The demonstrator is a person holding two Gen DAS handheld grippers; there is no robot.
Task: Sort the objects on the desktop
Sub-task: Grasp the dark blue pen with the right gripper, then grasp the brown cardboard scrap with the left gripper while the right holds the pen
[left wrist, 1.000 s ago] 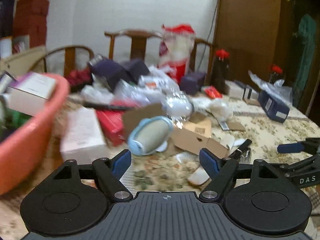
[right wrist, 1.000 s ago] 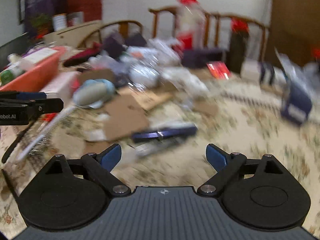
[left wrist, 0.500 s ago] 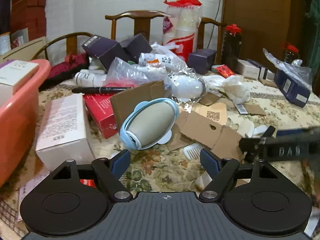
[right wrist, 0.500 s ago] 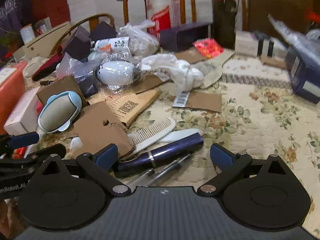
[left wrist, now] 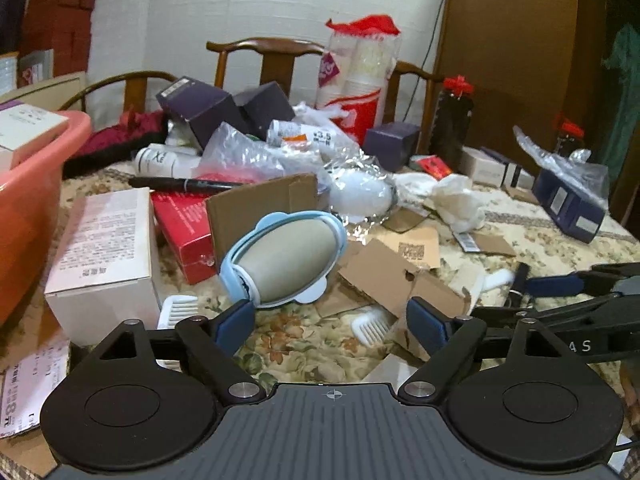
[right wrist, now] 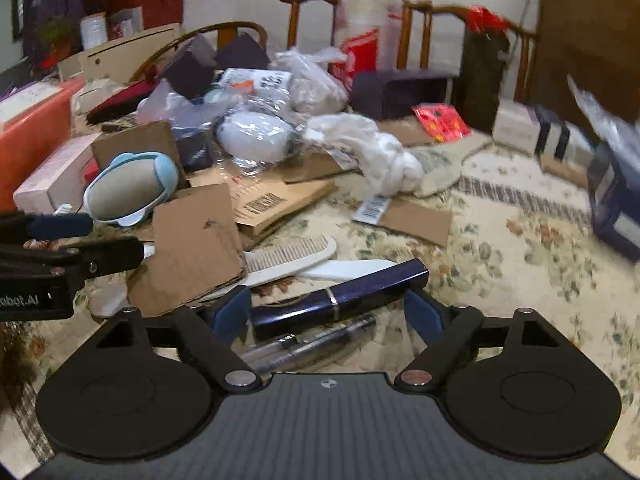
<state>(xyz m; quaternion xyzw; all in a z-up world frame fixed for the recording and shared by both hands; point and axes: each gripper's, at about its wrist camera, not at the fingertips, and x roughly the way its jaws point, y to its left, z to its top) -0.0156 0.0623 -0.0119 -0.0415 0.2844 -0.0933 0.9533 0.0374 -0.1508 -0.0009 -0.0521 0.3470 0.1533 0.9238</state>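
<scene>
On the flowered tablecloth (right wrist: 520,248), a dark blue tube (right wrist: 340,294) lies crosswise between the fingers of my right gripper (right wrist: 328,312). Its jaws are closing, and the pads stand at the tube's two ends without clearly pressing. Clear pens (right wrist: 308,344) lie just under the tube and a white comb (right wrist: 292,258) just beyond it. My left gripper (left wrist: 331,325) hangs low over the cloth, its jaws opening and nothing between them. A blue-rimmed oval roller (left wrist: 284,258) lies just ahead of it. Each gripper shows at the edge of the other's view.
A pink basin (left wrist: 24,208) with boxes stands at the left. Beside it lie a white box (left wrist: 104,256) and a red box (left wrist: 184,232). Cardboard scraps (right wrist: 196,256), plastic bags and dark boxes pile up behind. A navy box (left wrist: 568,204) lies far right, and chairs (left wrist: 264,48) stand behind the table.
Both grippers came down and forward toward the table. The dark blue tube, earlier ahead of my right gripper, now lies between its fingers, which have narrowed. The roller looms nearer the left gripper.
</scene>
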